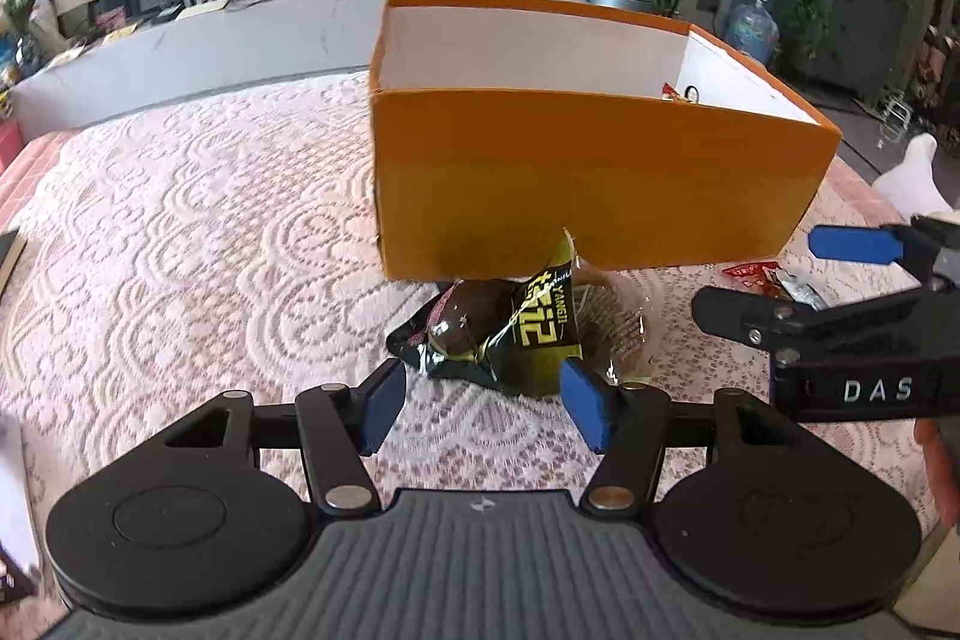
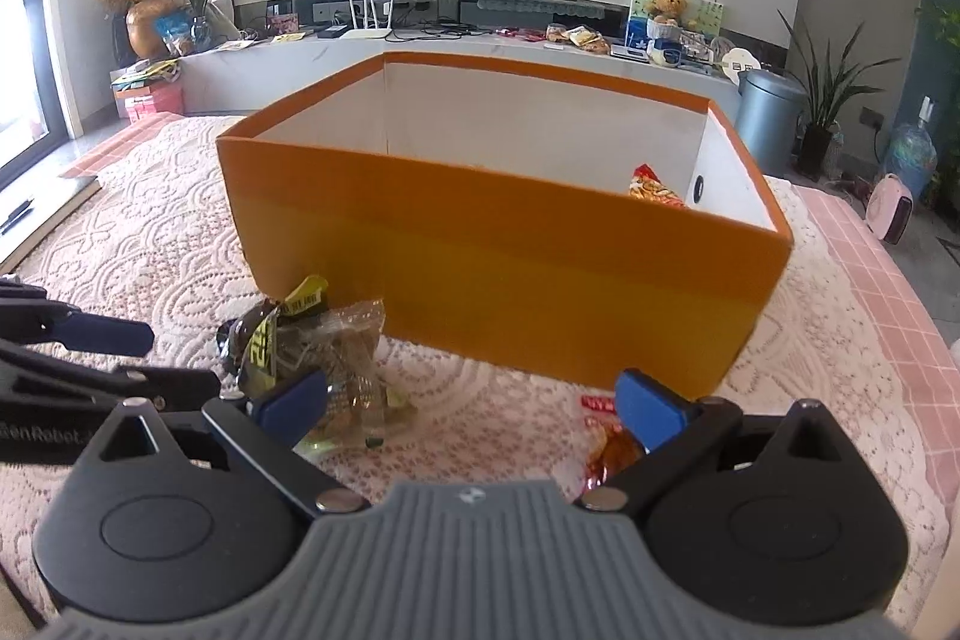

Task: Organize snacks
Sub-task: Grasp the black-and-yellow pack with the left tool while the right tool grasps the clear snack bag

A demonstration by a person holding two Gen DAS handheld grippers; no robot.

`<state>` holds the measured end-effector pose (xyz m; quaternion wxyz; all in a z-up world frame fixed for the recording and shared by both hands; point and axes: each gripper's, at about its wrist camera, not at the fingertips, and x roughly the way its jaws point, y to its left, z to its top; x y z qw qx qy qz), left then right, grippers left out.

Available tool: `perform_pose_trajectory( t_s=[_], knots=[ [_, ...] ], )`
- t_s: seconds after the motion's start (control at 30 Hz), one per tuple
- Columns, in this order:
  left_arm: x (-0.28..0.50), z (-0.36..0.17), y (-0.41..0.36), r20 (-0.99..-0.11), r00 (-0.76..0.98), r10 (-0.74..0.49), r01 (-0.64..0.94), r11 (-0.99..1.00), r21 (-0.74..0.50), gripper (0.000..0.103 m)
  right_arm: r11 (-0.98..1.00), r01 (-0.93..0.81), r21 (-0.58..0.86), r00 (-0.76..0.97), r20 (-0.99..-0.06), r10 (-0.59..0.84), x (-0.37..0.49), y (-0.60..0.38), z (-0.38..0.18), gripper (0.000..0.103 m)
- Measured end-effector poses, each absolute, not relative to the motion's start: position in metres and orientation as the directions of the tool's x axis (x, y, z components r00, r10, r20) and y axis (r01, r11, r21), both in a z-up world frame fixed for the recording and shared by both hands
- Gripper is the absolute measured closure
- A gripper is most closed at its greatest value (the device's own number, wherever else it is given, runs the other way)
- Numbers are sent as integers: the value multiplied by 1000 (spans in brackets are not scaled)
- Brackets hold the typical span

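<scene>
An orange box (image 1: 600, 184) with white inside walls stands on the lace-covered table; it also shows in the right wrist view (image 2: 498, 280). A red snack pack (image 2: 654, 190) lies inside it. A pile of dark and yellow-green snack packs (image 1: 510, 334) lies against the box front, just ahead of my open, empty left gripper (image 1: 486, 412). My right gripper (image 2: 474, 406) is open and empty, with the pile (image 2: 312, 346) by its left finger and a red snack pack (image 2: 606, 436) under its right finger. The right gripper (image 1: 798, 274) also appears at the right of the left wrist view.
A white lace cloth (image 1: 180, 232) covers the pink table. Behind it runs a long white TV console (image 2: 420, 46) with clutter, a TV above. A grey bin (image 2: 768, 112) and plants stand at the right. A white-socked foot (image 1: 912, 178) is at the table's right edge.
</scene>
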<state>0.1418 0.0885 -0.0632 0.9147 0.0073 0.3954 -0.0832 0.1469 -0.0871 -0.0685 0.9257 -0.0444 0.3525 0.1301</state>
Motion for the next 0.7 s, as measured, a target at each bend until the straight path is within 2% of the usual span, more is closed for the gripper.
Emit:
perform_pose_trajectory(
  t_s=[0.17,0.3,0.47,0.7],
  knots=[
    [149,-70,83,-712,680,-172,207,978,-38,35,964,-267,24,717,-663,215,155,-84,-72,4],
    [154,-78,80,-704,680,-205,257,966,-33,30,970,-241,28,715,-671,197,160,-90,-76,4],
    [161,-80,81,-706,689,-161,294,953,70,30,970,-238,41,705,-679,202,165,-94,-79,4],
    [162,-70,107,-709,682,-180,271,962,16,30,967,-253,44,698,-683,213,166,-91,-82,4]
  ],
)
